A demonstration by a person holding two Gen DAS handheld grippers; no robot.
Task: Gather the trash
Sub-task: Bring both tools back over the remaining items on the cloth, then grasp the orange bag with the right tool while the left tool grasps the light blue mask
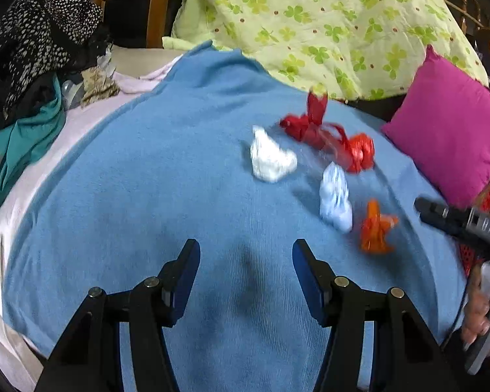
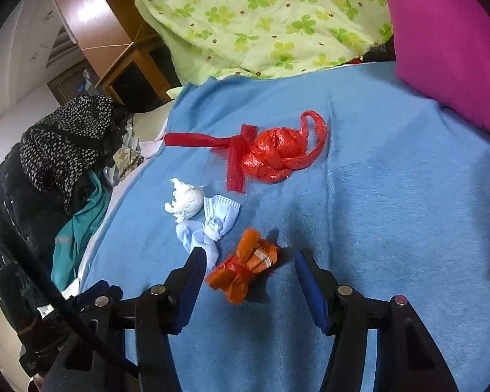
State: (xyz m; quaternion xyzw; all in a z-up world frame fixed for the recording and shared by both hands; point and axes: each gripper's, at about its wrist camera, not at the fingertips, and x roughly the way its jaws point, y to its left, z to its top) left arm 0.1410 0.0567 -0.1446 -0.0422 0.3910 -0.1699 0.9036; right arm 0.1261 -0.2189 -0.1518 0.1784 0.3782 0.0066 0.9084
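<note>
Several pieces of trash lie on a blue blanket [image 1: 147, 176] [image 2: 392, 196]. They are a red plastic bag [image 1: 326, 134] [image 2: 274, 153], a white crumpled tissue [image 1: 271, 156] [image 2: 186, 199], a knotted light-blue face mask [image 1: 336, 196] [image 2: 212, 222] and an orange wrapper [image 1: 375, 228] [image 2: 245, 264]. My left gripper [image 1: 246, 251] hovers open over bare blanket, with the trash ahead to its right. My right gripper [image 2: 251, 261] is open, and the orange wrapper lies between its fingers, apart from both pads. The right gripper's body [image 1: 457, 222] shows at the left wrist view's right edge.
A magenta pillow [image 1: 447, 143] [image 2: 447, 52] borders the blanket on the right. A green clover-print quilt [image 1: 326, 19] [image 2: 261, 23] is heaped at the back. Dark clothes and a teal garment [image 1: 23, 140] [image 2: 78, 228] pile up on the left beside a wooden cabinet [image 1: 140, 3].
</note>
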